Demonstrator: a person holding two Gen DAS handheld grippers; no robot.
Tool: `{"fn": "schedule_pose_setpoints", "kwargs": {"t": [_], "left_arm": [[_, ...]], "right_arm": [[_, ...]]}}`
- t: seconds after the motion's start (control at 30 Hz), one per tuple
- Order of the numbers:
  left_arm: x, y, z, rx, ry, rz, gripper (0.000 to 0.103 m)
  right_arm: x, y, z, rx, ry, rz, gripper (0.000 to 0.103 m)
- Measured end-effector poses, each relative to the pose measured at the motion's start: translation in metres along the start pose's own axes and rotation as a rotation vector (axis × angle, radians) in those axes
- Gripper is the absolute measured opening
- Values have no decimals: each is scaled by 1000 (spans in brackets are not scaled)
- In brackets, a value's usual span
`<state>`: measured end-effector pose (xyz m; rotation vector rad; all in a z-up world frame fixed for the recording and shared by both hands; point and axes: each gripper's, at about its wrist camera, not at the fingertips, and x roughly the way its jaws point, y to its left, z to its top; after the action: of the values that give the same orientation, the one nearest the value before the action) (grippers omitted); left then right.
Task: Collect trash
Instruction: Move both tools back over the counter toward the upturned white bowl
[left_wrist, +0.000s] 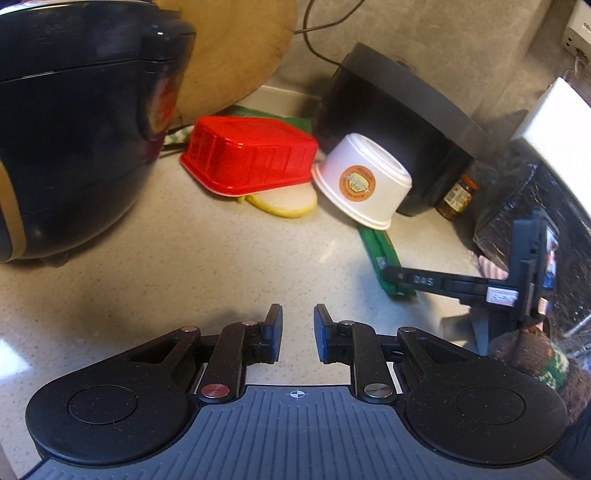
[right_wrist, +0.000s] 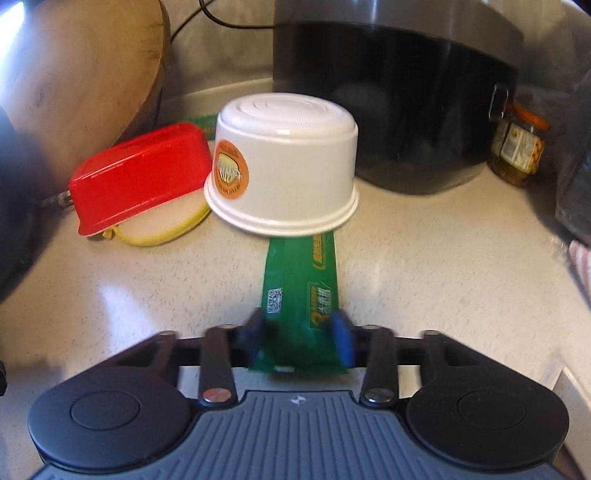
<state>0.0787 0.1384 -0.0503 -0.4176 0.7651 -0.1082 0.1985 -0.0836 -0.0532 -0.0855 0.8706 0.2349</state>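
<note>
A long green packet (right_wrist: 299, 280) lies on the speckled counter (right_wrist: 443, 277), its far end under an upturned white bowl (right_wrist: 284, 166) with an orange sticker. My right gripper (right_wrist: 298, 334) is shut on the packet's near end, a pad against each long edge. In the left wrist view that gripper (left_wrist: 391, 276) reaches in from the right onto the green packet (left_wrist: 380, 247). Left of the white bowl (left_wrist: 364, 181), an upturned red tub (left_wrist: 251, 155) rests on a yellow-rimmed lid (left_wrist: 288, 201). My left gripper (left_wrist: 298, 328) hovers over bare counter, jaws a narrow gap apart and empty.
A black rice cooker (left_wrist: 74, 129) fills the left, with a round wooden board (left_wrist: 229, 55) leaning on the wall behind it. A black appliance (right_wrist: 388, 110) stands behind the bowl, a glass jar (right_wrist: 521, 147) and a dark plastic bag (left_wrist: 517, 206) to its right. A knitted sleeve (left_wrist: 535, 358) shows at right.
</note>
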Motion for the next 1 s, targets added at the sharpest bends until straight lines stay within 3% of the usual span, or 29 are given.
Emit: {"fn": "schedule_pose_setpoints", "kwargs": {"t": [0.1, 0.3, 0.53, 0.67, 0.73, 0.8, 1.0], "left_arm": [[0, 0, 3, -4, -6, 3, 21], [0, -12, 6, 21, -17, -33, 21], [5, -24, 2, 58, 21, -40, 21], [17, -34, 0, 120, 60, 11, 21], [23, -38, -1, 152, 69, 46, 21], [29, -40, -3, 171, 81, 73, 21], [33, -42, -1, 177, 90, 75, 21]], "right_arm": [[-21, 2, -8, 8, 0, 65, 12], [-70, 18, -41, 28, 25, 252, 11], [-90, 49, -76, 44, 114, 436, 10], [-103, 63, -83, 13, 73, 409, 14], [-111, 59, -82, 24, 46, 395, 35], [-118, 52, -81, 27, 7, 358, 47], [-123, 15, -70, 68, -50, 223, 52]]}}
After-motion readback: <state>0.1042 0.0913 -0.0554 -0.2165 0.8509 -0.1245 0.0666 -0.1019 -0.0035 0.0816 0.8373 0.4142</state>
